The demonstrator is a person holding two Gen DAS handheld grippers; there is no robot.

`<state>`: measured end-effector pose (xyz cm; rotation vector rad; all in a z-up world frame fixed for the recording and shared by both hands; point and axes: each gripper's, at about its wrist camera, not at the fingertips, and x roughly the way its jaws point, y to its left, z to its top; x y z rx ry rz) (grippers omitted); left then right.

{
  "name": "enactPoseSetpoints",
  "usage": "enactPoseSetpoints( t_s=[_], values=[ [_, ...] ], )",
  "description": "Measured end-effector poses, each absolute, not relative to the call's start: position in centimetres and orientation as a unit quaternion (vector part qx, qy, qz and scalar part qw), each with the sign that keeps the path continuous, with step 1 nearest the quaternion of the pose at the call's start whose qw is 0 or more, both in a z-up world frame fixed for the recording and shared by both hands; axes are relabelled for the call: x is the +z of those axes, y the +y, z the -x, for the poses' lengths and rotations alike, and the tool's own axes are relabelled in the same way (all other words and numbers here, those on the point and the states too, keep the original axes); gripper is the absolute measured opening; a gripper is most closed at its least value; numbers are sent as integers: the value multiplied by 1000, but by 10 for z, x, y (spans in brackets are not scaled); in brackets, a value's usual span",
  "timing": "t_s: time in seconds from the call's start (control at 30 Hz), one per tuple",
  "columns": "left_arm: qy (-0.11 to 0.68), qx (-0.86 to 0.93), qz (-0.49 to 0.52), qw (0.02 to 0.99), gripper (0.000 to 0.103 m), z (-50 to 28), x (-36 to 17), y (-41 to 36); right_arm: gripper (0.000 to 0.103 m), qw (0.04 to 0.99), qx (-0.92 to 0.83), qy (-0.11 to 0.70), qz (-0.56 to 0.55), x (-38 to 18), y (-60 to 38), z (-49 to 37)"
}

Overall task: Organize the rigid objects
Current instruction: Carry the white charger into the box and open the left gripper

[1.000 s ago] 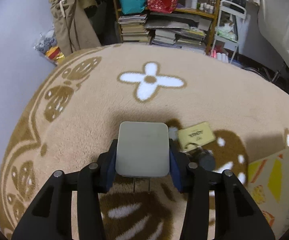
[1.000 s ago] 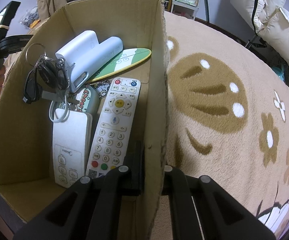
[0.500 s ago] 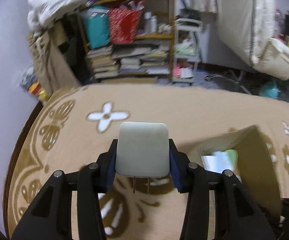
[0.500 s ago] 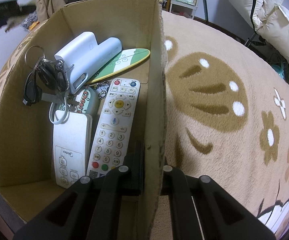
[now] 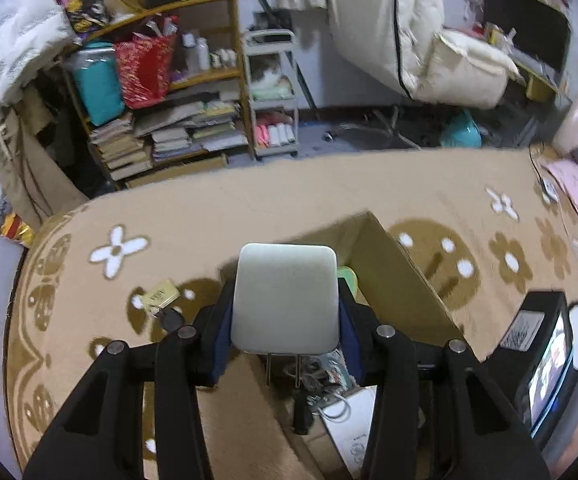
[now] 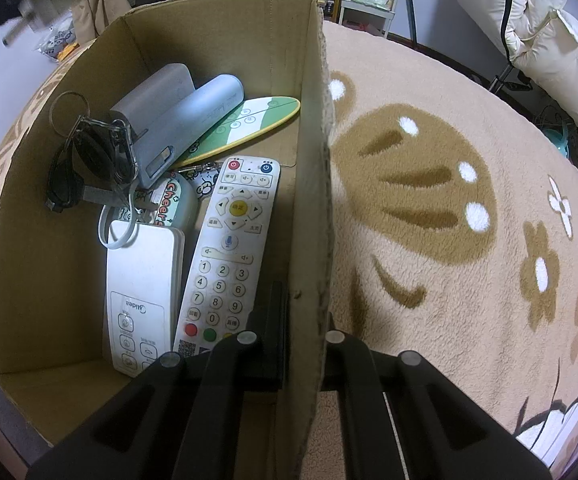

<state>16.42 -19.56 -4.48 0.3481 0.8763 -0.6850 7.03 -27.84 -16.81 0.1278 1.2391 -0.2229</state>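
The left gripper [image 5: 285, 344] squeezes a small white plug [image 5: 285, 298] by its two flat sides, with the metal prongs pointing down. The plug is up in the air, over the near end of the cardboard box [image 6: 305, 160]. It looks hard, light and smooth, so it could slip; the flat sides are the best place to hold. The right gripper [image 6: 301, 344] pinches the box's right wall. Inside lie two remotes [image 6: 229, 248], then keys [image 6: 89, 152] and a gray case [image 6: 193, 116] toward the far end.
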Motion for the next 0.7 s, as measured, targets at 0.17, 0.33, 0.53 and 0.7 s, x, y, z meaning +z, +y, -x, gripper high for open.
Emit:
enactPoseSetpoints(
  t_s=[0.17, 0.33, 0.53, 0.7],
  values=[
    [447, -341, -175, 809, 44, -159, -67, -207, 6, 807, -104, 579, -60, -168, -278, -70],
    [461, -330, -194, 801, 44, -160, -80, -211, 7, 807, -103, 579, -60, -170, -278, -72],
    [468, -320, -211, 797, 44, -162, -88, -212, 7, 807, -102, 579, -62, -170, -278, -71],
    [466, -318, -216, 797, 47, -162, -87, -211, 7, 807, -102, 578, -62, -169, -279, -71]
  ],
)
